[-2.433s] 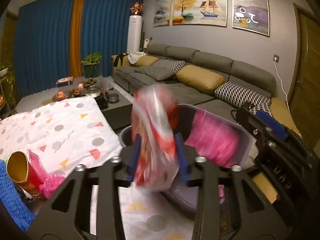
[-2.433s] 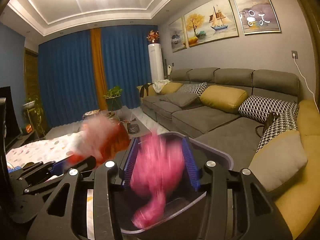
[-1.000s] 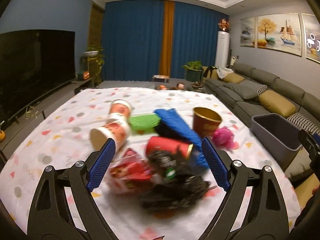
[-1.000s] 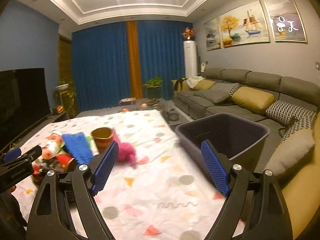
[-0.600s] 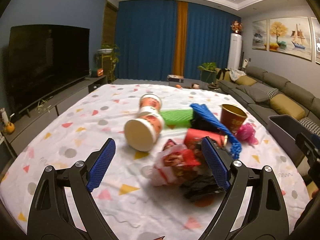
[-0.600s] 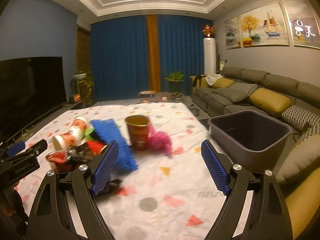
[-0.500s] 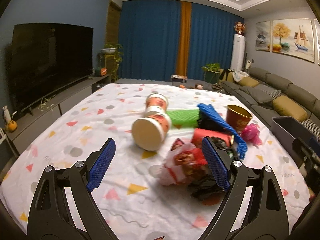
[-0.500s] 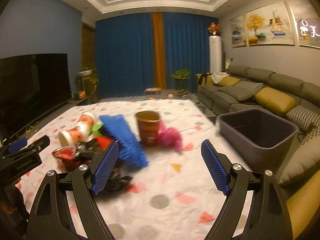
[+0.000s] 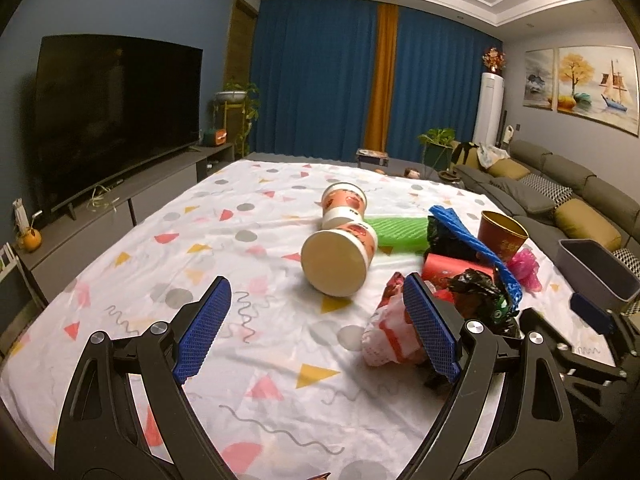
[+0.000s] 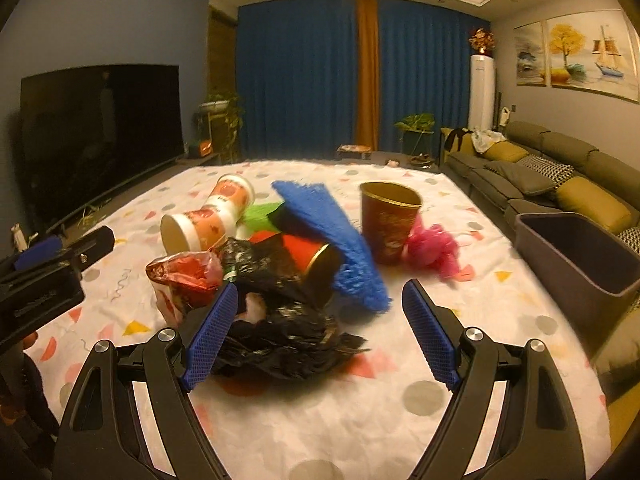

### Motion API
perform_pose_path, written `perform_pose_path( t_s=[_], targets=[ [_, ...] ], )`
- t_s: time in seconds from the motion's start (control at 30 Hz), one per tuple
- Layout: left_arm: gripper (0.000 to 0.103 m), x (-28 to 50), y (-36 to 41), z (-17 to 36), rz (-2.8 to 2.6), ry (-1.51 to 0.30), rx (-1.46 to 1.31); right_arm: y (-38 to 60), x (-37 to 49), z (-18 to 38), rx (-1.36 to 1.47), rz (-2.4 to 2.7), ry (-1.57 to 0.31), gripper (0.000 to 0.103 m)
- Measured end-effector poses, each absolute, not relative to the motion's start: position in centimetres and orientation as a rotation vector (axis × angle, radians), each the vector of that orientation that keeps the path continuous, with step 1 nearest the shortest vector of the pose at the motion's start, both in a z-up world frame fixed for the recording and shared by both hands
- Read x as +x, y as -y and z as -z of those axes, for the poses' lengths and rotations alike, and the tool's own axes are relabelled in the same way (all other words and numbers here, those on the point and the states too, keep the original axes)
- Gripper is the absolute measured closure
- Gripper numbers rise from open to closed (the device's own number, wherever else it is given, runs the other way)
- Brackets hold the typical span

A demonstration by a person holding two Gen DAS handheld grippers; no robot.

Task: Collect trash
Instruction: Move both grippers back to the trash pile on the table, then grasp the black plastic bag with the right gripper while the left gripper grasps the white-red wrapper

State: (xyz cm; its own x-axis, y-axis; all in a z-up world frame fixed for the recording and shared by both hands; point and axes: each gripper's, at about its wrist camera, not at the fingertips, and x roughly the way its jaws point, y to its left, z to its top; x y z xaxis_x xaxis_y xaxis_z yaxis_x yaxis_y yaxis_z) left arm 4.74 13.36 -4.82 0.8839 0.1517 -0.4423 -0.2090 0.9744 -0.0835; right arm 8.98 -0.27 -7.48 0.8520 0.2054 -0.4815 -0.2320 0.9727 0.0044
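A heap of trash lies on the spotted white sheet [image 9: 224, 264]. It holds two paper cups [image 9: 340, 256] on their sides, a green sleeve [image 9: 396, 232], blue mesh [image 10: 332, 232], a red-and-gold cup [image 10: 388, 220] standing upright, a pink bag [image 10: 432, 248], a red can [image 10: 304, 256], a red-white wrapper [image 10: 184, 276] and a crumpled black bag [image 10: 280, 332]. My left gripper [image 9: 316, 320] is open just short of the nearer cup, its right finger beside the wrapper. My right gripper [image 10: 322, 328] is open, with the black bag between its fingers near the left one.
A grey bin [image 10: 576, 248] stands off the sheet's right edge, by the grey sofa [image 10: 560, 168]. A dark TV [image 9: 116, 108] on a low stand [image 9: 104, 216] runs along the left. Bare sheet lies left of the heap.
Both grippers held trash over the bin earlier and are now empty. Both views have swung left from the bin to the heap and drawn closer to it.
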Motion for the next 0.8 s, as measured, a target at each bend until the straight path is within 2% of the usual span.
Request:
perform_pose_path(
  t_s=[0.23, 0.43, 0.47, 0.53, 0.6, 0.8],
  targets=[
    [0.017, 4.8, -13.7, 5.0, -0.180, -0.457, -0.125, -0.7, 10.6, 8.0, -0.063, -0.256, -0.551, 0.040],
    [0.017, 5.0, -13.0, 5.3, -0.159, -0.464, -0.116, -0.8, 11.6, 8.6, -0.049, -0.291, -0.601, 0.070],
    [0.017, 4.9, -12.9, 5.3, -0.155, -0.467, -0.114, -0.8, 11.7, 8.6, -0.048, -0.299, -0.606, 0.080],
    [0.017, 4.9, -12.7, 5.4, -0.150, -0.468, -0.111, -0.6, 11.5, 8.6, -0.054, -0.300, -0.600, 0.089],
    [0.017, 4.9, -12.5, 5.3, -0.144, -0.470, -0.109, -0.4, 11.2, 8.5, -0.060, -0.295, -0.586, 0.095],
    [0.017, 5.2, -11.7, 5.4, -0.107, -0.480, -0.108, 1.8, 9.8, 7.0, -0.012, -0.279, -0.540, 0.097]
  ],
)
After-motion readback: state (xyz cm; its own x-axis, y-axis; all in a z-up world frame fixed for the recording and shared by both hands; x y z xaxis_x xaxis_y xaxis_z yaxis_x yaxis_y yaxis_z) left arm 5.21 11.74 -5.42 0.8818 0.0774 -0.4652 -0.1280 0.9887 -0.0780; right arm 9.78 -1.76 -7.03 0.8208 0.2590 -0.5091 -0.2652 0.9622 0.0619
